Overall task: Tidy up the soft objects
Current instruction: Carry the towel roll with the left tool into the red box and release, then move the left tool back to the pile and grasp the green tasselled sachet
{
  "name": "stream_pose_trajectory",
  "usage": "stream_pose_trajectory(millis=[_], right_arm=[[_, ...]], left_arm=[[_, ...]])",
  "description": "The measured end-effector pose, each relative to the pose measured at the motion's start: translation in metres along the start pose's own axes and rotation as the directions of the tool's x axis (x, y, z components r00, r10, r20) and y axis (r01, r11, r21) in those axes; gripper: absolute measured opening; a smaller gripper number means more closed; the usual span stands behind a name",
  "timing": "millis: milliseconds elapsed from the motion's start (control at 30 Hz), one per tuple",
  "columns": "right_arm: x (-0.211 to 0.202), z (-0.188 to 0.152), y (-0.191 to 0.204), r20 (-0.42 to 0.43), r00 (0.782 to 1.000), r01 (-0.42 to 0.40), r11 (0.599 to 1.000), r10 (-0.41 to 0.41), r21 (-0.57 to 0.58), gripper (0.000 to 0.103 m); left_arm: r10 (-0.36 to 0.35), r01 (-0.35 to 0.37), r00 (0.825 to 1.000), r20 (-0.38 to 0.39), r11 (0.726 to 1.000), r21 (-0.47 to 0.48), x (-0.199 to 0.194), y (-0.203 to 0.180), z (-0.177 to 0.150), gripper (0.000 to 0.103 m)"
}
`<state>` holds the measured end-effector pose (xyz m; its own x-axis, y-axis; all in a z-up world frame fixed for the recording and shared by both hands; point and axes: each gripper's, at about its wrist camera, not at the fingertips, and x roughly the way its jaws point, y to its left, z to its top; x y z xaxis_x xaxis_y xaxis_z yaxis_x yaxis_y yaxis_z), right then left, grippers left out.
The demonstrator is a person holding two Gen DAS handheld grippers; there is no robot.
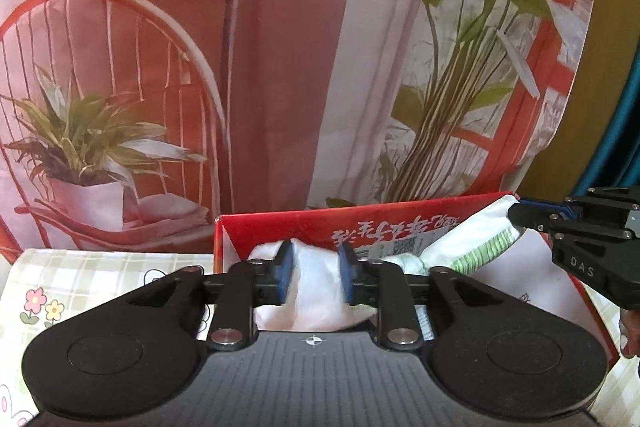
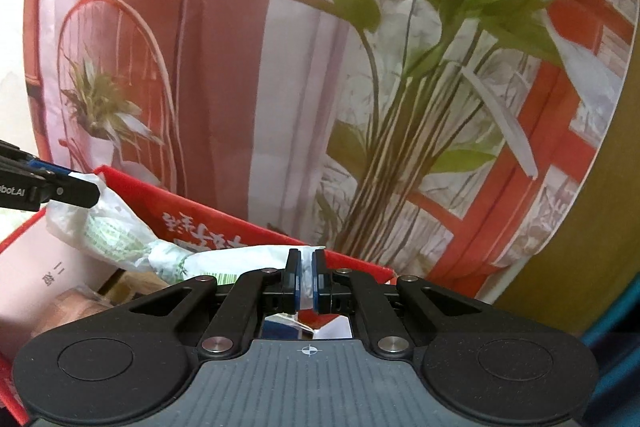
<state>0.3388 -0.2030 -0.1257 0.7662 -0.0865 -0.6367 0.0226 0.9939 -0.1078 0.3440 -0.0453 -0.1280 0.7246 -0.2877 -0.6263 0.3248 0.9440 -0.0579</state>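
A white plastic bag with green print (image 1: 476, 243) stretches across the open red cardboard box (image 1: 304, 223). My left gripper (image 1: 314, 277) is shut on the bag's left end, bunched white plastic between the blue pads. My right gripper (image 2: 306, 283) is shut on the bag's other end (image 2: 306, 277), pinched thin between its pads. In the right wrist view the bag (image 2: 120, 231) runs left to the left gripper's fingers (image 2: 72, 191) over the red box (image 2: 224, 223). In the left wrist view the right gripper's fingers (image 1: 532, 213) show at the right, on the bag's corner.
A large printed backdrop with a red chair and green plants (image 1: 280, 67) stands right behind the box. A checked tablecloth with flowers (image 1: 100, 275) lies to the left. The box holds papers and brown items (image 2: 80, 303). A teal object (image 1: 628, 131) is at the far right.
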Motion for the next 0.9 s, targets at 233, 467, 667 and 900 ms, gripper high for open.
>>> stream_pose_trajectory(millis=[233,467,667,900], right_arm=[[0.007,-0.004,0.004,-0.042,0.999,-0.023,1.000,0.023,0.005,0.028],[-0.010,-0.005,0.007,-0.023,0.998,-0.049,0.998,0.050,0.039,0.077],[-0.038,-0.009,0.003,0.023,0.997,-0.076,0.991,0.074,0.110,0.103],[-0.074,-0.023,0.004,0.077,0.994,-0.092,0.982,0.080,0.167,0.103]], left_arm=[[0.002,-0.002,1.000,0.026,1.000,0.007,-0.011,-0.004,-0.003,0.082],[0.014,-0.013,0.998,0.064,1.000,-0.012,-0.037,-0.010,-0.006,0.101],[0.049,-0.047,0.995,0.081,0.999,-0.025,-0.064,-0.016,-0.012,0.103],[0.068,-0.065,0.992,0.110,0.997,-0.031,-0.096,-0.023,-0.031,0.103]])
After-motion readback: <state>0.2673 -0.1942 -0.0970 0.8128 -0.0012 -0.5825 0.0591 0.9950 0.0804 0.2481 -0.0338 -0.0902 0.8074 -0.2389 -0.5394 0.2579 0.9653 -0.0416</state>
